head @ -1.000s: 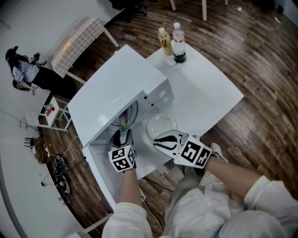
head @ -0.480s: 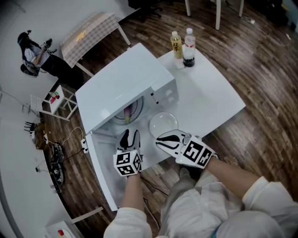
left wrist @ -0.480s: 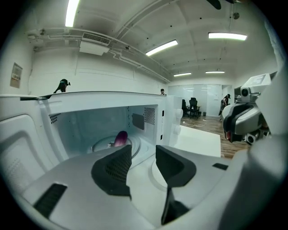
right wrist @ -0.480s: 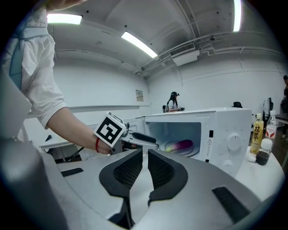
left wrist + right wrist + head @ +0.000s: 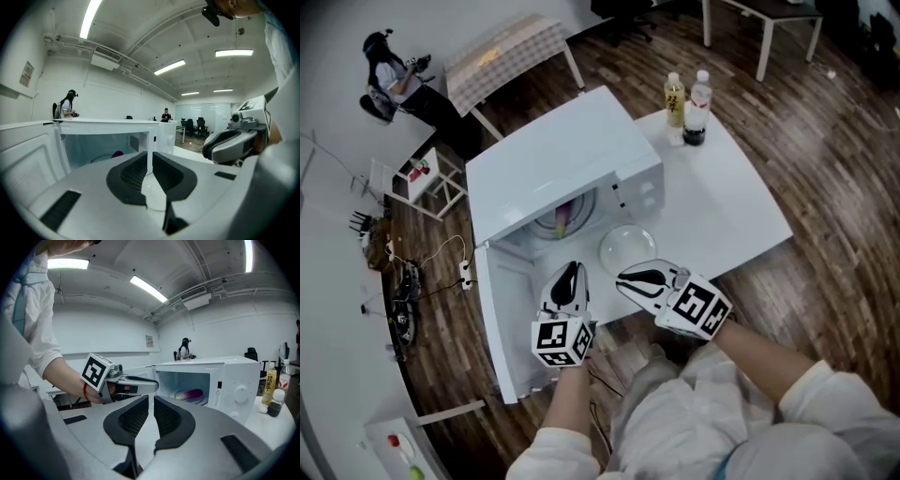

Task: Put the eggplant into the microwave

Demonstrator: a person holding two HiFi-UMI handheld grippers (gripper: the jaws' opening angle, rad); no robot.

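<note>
Inside the microwave (image 5: 562,169) your eggplant (image 5: 190,393) already sits, so your left claw (image 5: 571,272) just pinched nearly shut, empty; right claw (image 5: 628,277) idles closed, empty too

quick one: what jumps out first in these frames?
The white microwave on the table stands with its door swung open, and the purple eggplant already lies inside. Just in front of the opening, the left gripper has just been closing its jaws with nothing between them. The right gripper beside it is shut and empty too.
</note>
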